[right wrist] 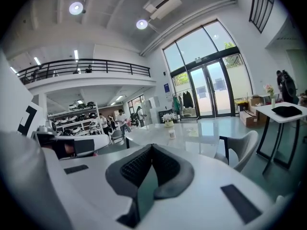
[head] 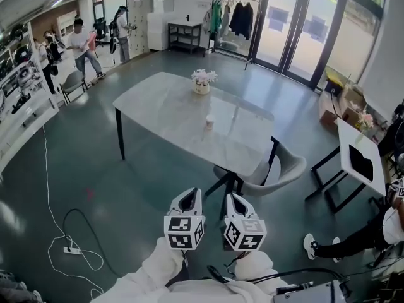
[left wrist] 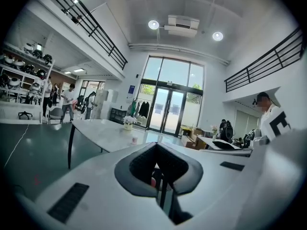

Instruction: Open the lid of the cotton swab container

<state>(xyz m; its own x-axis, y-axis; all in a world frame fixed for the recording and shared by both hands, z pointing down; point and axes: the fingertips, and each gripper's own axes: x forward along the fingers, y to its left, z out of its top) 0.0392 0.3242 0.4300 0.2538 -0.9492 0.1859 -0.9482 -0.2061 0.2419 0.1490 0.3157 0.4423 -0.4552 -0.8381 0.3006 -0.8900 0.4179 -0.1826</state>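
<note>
Cotton swab container [head: 209, 122]: small pale cylinder, upright, lid looks on; too small to tell the lid type.
Where: on the table [head: 158, 106], between the flower pot [head: 202, 82] and the near edge, apart from both.
Left gripper [head: 188, 199]: jaws pressed together, nothing between them; well apart from the container.
Right gripper [head: 236, 202]: jaws pressed together, empty; just beside the left one.
Risk, tipping: container looks light and the tabletop glossy, so lifting the lid without bracing the body would likely slide or topple it.
Risk, shut jaws: arriving without spreading them would knock it over.
Risk, chair [head: 278, 169]: it stands at the near table corner and could be bumped on approach.
</note>
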